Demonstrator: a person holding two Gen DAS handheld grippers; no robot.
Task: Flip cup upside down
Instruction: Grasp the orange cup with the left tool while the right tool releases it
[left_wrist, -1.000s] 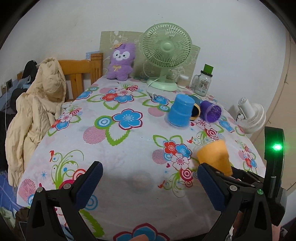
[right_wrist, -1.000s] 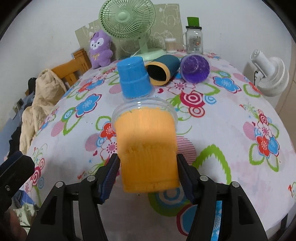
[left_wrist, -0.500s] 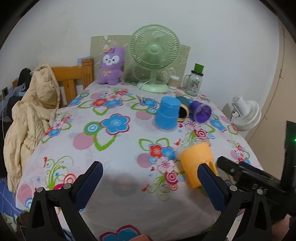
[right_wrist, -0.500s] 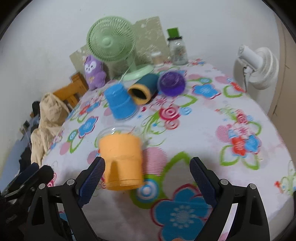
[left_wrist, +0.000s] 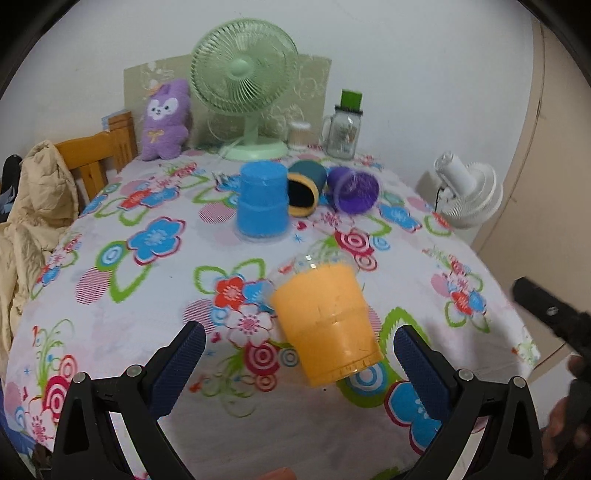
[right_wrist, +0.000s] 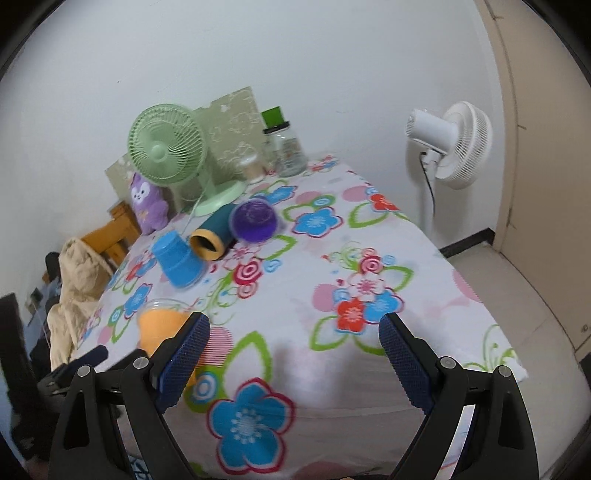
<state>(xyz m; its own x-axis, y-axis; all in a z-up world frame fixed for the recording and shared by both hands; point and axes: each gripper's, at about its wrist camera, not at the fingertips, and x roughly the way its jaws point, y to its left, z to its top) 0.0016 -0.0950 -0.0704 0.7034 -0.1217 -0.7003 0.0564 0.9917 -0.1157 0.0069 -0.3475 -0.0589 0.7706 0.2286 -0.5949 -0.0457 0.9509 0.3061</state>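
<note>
Jaws of the right gripper (right_wrist: 293, 349) stand wide apart, holding nothing; the orange cup (right_wrist: 162, 326) sits upside down on the flowered tablecloth (right_wrist: 332, 258) just left of its left finger. The left gripper (left_wrist: 295, 356) is spread wide too, with the cup (left_wrist: 327, 323) between its fingers, untouched.

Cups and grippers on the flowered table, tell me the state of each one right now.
orange cup: standing upside down, free of both grippers
blue cup: upside down
teal cup: lying on its side
purple cup: lying on its side
left gripper: open, holding nothing
right gripper: open, holding nothing
</note>
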